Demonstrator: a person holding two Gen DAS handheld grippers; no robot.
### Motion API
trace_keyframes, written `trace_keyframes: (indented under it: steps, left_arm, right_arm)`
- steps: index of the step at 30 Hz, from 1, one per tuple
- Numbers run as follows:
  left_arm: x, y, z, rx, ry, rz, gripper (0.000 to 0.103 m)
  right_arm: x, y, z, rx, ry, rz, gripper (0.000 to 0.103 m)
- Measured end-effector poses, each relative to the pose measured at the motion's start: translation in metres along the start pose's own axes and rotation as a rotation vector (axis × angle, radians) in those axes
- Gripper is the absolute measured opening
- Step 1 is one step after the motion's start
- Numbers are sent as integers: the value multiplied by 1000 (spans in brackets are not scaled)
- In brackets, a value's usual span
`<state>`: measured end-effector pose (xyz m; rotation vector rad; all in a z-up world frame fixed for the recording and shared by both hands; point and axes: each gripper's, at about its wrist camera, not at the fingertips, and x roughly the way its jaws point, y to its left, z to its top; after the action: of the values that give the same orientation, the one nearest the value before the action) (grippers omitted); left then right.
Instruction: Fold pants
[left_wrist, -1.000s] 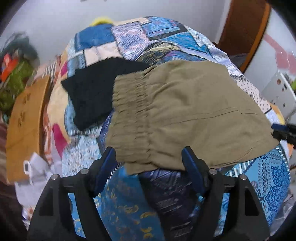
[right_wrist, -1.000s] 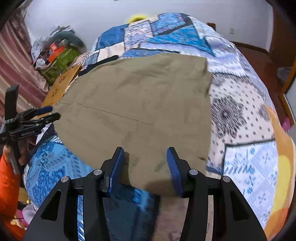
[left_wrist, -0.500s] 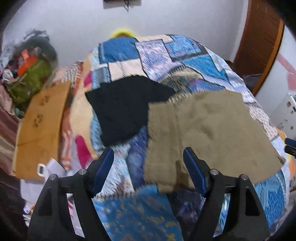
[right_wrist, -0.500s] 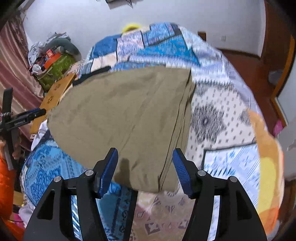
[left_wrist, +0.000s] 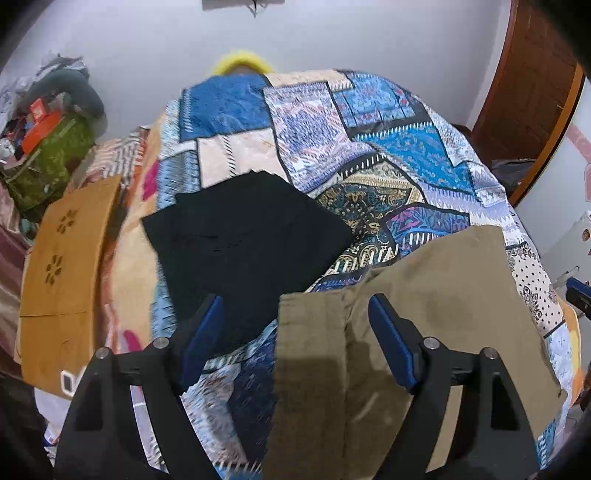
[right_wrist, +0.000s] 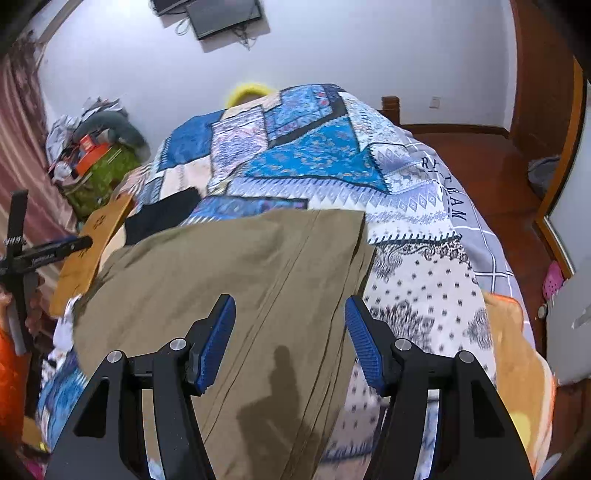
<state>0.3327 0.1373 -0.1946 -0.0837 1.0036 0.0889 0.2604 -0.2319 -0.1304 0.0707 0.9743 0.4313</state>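
Folded olive-green pants (left_wrist: 406, 332) lie flat on the patchwork bed cover (left_wrist: 332, 122); in the right wrist view they (right_wrist: 229, 280) fill the near middle. My left gripper (left_wrist: 295, 332) is open and empty, hanging above the pants' left edge. My right gripper (right_wrist: 290, 332) is open and empty above the pants' right part, where stacked folded edges show. The left gripper also shows at the left edge of the right wrist view (right_wrist: 55, 249). The right gripper's tip shows at the right edge of the left wrist view (left_wrist: 578, 293).
A folded black garment (left_wrist: 240, 251) lies on the bed left of the pants. A wooden board (left_wrist: 62, 277) leans at the bed's left side. A pile of bags and clothes (right_wrist: 92, 158) sits by the wall. Wooden floor (right_wrist: 480, 158) lies right of the bed.
Both grippers have pulled up and back from the pants, staying open. The pants lie where they were, seen from farther back; the left view has swung left over the black garment.
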Motion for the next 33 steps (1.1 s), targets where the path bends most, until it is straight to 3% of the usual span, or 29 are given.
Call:
trace_keyframes:
  steps: [7, 11, 16, 19, 23, 27, 33]
  left_arm:
    - [59, -7, 8, 20, 117, -24, 80]
    - [90, -5, -1, 22, 185, -55, 88]
    - [97, 7, -4, -40, 174, -107, 89]
    - [96, 13, -6, -82, 155, -117, 86]
    - [93, 17, -9, -117, 121, -85, 84]
    - [96, 12, -9, -99, 124, -46, 84]
    - [80, 4, -4, -36, 113, -6, 84]
  right_arm:
    - [52, -23, 22, 33, 54, -14, 58]
    - [88, -39, 33, 66, 91, -9, 58]
    - [124, -57, 41, 146, 132, 28, 58]
    - [137, -56, 41, 124, 142, -8, 45]
    - [150, -49, 33, 49, 165, -78, 11]
    - [149, -41, 28, -23, 169, -138, 4]
    - [139, -30, 35, -118, 195, -218, 6]
